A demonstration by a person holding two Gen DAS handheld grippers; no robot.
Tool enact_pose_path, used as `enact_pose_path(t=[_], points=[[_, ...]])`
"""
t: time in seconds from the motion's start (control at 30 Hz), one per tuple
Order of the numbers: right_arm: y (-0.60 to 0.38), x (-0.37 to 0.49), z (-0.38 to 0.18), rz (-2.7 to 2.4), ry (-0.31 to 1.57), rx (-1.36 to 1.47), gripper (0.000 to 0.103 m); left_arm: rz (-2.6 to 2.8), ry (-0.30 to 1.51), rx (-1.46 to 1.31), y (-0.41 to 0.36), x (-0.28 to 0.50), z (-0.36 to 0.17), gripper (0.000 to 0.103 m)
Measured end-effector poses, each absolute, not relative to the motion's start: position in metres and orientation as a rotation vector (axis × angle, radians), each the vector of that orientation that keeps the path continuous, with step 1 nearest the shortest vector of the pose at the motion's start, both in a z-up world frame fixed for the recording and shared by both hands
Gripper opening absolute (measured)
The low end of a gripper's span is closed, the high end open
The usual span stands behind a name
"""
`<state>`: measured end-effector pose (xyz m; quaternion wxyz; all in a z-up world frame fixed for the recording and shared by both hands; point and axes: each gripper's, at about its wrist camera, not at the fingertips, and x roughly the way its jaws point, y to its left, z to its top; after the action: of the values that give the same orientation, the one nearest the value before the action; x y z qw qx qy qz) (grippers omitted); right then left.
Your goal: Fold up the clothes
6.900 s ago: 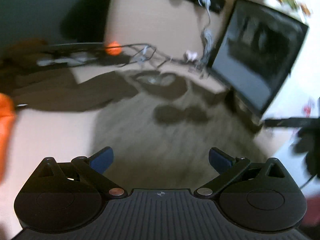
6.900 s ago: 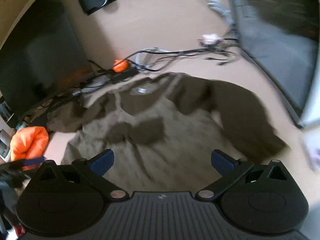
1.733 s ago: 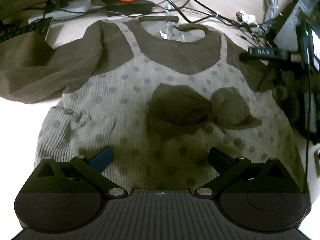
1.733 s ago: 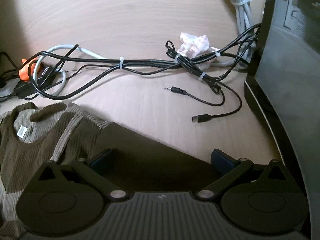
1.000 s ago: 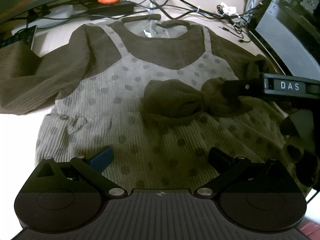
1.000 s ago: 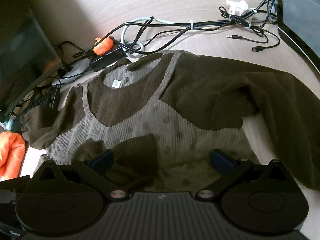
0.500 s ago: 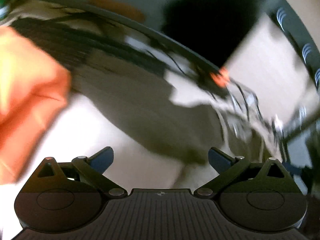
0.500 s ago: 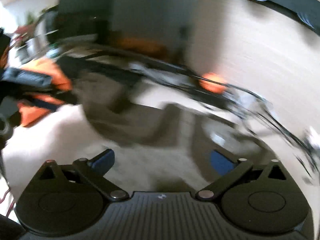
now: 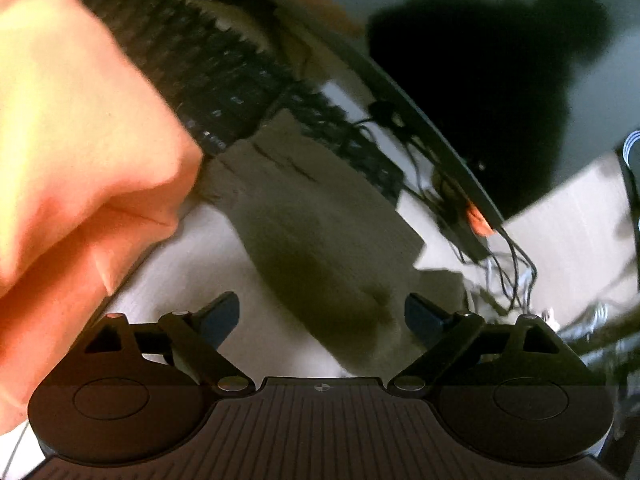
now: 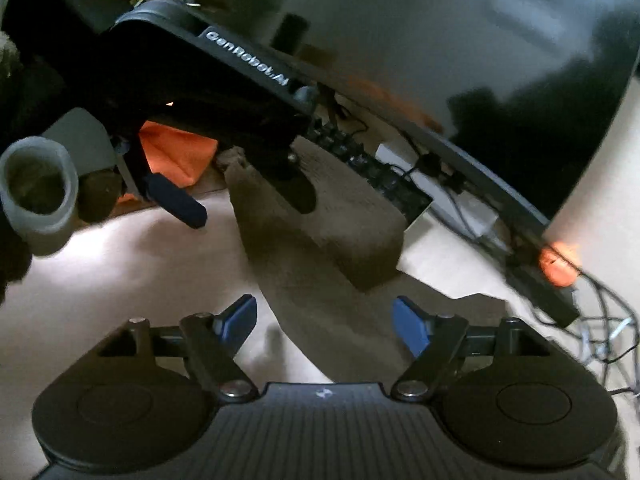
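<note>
Both views have swung from garment front to brown sleeve [image 10: 320,236] at centre frame on pale bench [image 10: 120,264], before a monitor [image 10: 460,40]; left hand-held gripper [image 9: 322,314] open, right hand-held gripper [image 10: 324,318] open, its jaws narrowing, empty.

Orange cloth [image 9: 72,152] cropped; sleeve [image 9: 320,248] motion-blurred.

Both grippers are black, with ribbed bodies, round hinge discs and silver screws. The right gripper [image 10: 324,320] has blue fingertips; the left gripper [image 10: 248,200] bears white lettering ("GenRobot.AI").
</note>
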<state>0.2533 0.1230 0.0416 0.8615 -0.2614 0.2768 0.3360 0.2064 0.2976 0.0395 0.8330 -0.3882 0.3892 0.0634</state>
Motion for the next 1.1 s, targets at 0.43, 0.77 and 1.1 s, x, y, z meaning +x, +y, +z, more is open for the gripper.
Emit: enact_pose_path(t=[0.43, 0.77, 1.1], points=[[0.133, 0.275, 0.030, 0.726, 0.681, -0.424, 0.014, 0.223, 0.791, -0.676, 0.290, 0.229, 0.033, 0.024], [0.072, 0.261, 0.074, 0.662, 0.538, -0.227, 0.008, -0.105, 0.665, -0.498, 0.222, 0.246, 0.124, 0.010], [-0.097, 0.252, 0.073, 0.349, 0.671, -0.004, 0.048, -0.449, 0.506, -0.316, 0.111, 0.231, 0.178, 0.063]])
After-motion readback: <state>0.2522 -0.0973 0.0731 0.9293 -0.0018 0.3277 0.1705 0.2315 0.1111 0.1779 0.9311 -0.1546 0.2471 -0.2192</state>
